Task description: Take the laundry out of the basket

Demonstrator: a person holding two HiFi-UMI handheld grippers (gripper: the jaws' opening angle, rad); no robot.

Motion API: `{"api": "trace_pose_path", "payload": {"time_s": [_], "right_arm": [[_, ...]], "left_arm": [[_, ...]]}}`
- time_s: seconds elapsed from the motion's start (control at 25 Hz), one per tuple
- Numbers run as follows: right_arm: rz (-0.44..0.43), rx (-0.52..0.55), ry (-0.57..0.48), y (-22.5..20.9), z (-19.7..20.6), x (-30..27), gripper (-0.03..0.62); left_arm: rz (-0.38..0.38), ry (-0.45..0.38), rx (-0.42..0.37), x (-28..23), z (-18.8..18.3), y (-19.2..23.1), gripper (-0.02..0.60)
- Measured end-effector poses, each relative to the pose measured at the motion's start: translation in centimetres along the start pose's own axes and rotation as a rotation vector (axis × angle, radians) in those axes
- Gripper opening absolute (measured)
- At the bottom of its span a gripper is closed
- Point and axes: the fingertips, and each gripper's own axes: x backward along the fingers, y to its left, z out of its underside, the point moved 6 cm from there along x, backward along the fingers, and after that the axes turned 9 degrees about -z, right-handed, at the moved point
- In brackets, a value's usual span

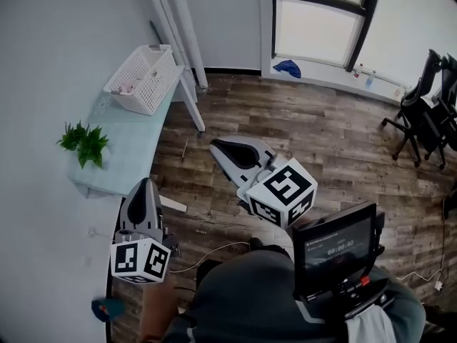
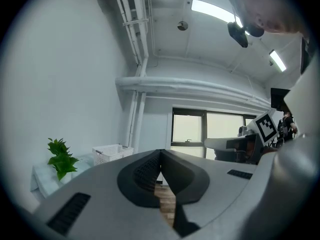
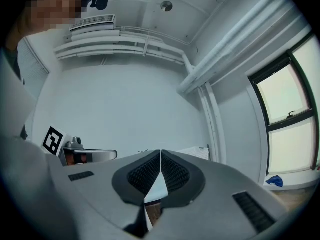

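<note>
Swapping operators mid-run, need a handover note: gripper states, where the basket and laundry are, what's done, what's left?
Left gripper: shut, empty, by the near end of the table.
Right gripper: shut, empty, over the wooden floor, apart from the table.
White basket sits at the far end of the pale table, beyond the plant. Something pale pink shows inside it; too small to tell more.
Done: nothing visibly taken out; neither gripper is at the basket yet.
Left: get to the basket, open a gripper, lift the laundry out.
</note>
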Motion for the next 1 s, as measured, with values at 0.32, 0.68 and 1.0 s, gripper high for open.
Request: {"api": "trace_pose_path", "payload": {"time_s": [0.32,0.68,1.0], "right_arm": [[-0.008,-0.006,0.019,-5.3,0.3,-4.9,0.017],[-0.039,0.047,0.054,-8.1,-0.4,-14.0,0.017],[-0.062,0.077,0.062,-11.2,-0.6,-21.6,0.017]], "left_arm": [[-0.053,0.025,0.008,-6.0,-0.1,3.3,0.009],[-0.031,-0.005,0.046,-13.6,-0.8,9.5,0.009],[-0.011,0.019,0.068,-19.4,-0.8,14.4,0.009]]}}
